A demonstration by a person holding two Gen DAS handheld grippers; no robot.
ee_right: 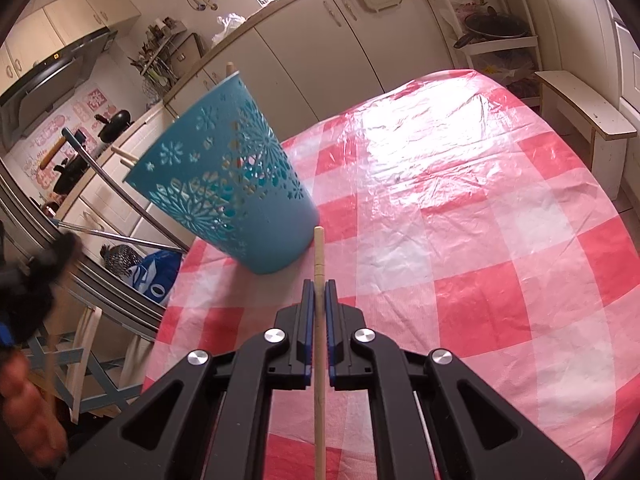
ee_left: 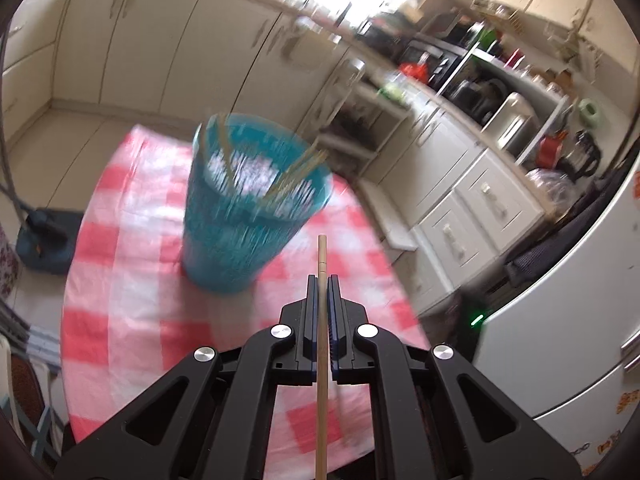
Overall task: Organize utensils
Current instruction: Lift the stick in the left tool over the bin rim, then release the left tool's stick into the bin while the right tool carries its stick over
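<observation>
My left gripper (ee_left: 322,286) is clamped on a wooden chopstick (ee_left: 321,256) whose tip pokes up at frame centre, just below the blurred teal perforated holder (ee_left: 248,216) with more chopsticks (ee_left: 298,172) inside. My right gripper (ee_right: 319,290) pinches its own chopstick (ee_right: 319,252) too, the holder (ee_right: 236,176) standing upper left on the red-checked tablecloth (ee_right: 460,208).

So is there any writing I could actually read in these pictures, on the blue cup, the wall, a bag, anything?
None can be read.
Pink wall stickers by the stove: shapes that may be characters, too small to read.
Blue bag on the floor: a white logo, not legible.
Fridge stickers: blurred.
Blue holder: only cut-out snowflake patterns, no text.
The chopstick in the right gripper is unmarked.
</observation>
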